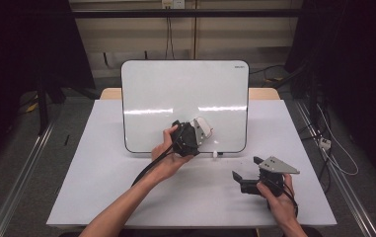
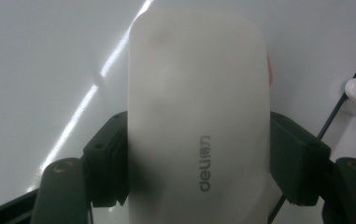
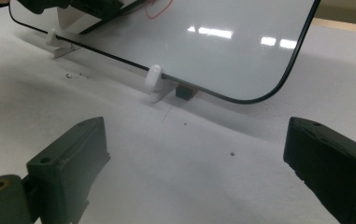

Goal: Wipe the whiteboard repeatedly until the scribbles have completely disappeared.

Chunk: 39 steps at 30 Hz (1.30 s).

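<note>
A white board eraser with grey lettering is clamped between both pads of my left gripper. From above, the eraser lies against the lower middle of an upright whiteboard, with the left gripper just behind it. A red pen mark shows on the whiteboard next to the eraser in the right gripper view. My right gripper rests low over the table at the front right, jaws wide apart and nothing between them.
The whiteboard stands on small white clip feet on a white table. A foot sits just ahead of the right gripper, beside a small dark block. Cables and dark stands surround the table.
</note>
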Motion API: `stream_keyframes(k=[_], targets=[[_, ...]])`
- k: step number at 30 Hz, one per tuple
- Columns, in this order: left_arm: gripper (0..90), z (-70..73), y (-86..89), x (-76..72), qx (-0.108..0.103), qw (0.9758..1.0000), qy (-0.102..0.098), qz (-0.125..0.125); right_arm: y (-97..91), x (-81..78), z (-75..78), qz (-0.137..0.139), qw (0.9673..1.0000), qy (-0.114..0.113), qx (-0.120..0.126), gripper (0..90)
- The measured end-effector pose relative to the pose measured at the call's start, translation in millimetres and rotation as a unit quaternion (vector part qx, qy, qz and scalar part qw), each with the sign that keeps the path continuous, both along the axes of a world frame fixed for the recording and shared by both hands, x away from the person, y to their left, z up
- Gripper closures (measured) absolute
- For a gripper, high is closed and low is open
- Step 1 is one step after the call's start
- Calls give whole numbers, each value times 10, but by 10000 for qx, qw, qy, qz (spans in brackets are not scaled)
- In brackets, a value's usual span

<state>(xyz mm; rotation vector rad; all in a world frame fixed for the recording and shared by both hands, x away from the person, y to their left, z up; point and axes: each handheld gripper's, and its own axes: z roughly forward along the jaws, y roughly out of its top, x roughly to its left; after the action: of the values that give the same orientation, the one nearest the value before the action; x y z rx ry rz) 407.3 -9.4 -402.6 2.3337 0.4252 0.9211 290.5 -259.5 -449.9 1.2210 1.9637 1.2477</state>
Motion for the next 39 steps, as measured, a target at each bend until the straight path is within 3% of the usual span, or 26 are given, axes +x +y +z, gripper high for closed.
stream_keyframes(k=[3, 10, 15, 24, 34, 39], targets=[[300, -64, -17, -55, 34, 10000, -42, -76, 3, -6, 2, 8, 10000, -5, -14, 62], [301, -46, 15, -29, -62, 9999, 22, -101, -8, -12, 2, -6, 10000, -20, 14, 62], [302, 81, 108, 81, -224, 9997, 63, 50, -22, -11, -4, -34, 10000, -3, 31, 62], [302, 345, 284, 302, -253, 9993, 65, 255, -22, -17, 1, -34, 10000, -3, 16, 62], [302, 353, 187, 298, -229, 9992, 17, 338, -4, -6, 0, -16, 10000, 13, 14, 62], [302, 327, 69, 276, -200, 9995, -10, 229, 14, 6, -5, 5, 10000, 18, -1, 62]])
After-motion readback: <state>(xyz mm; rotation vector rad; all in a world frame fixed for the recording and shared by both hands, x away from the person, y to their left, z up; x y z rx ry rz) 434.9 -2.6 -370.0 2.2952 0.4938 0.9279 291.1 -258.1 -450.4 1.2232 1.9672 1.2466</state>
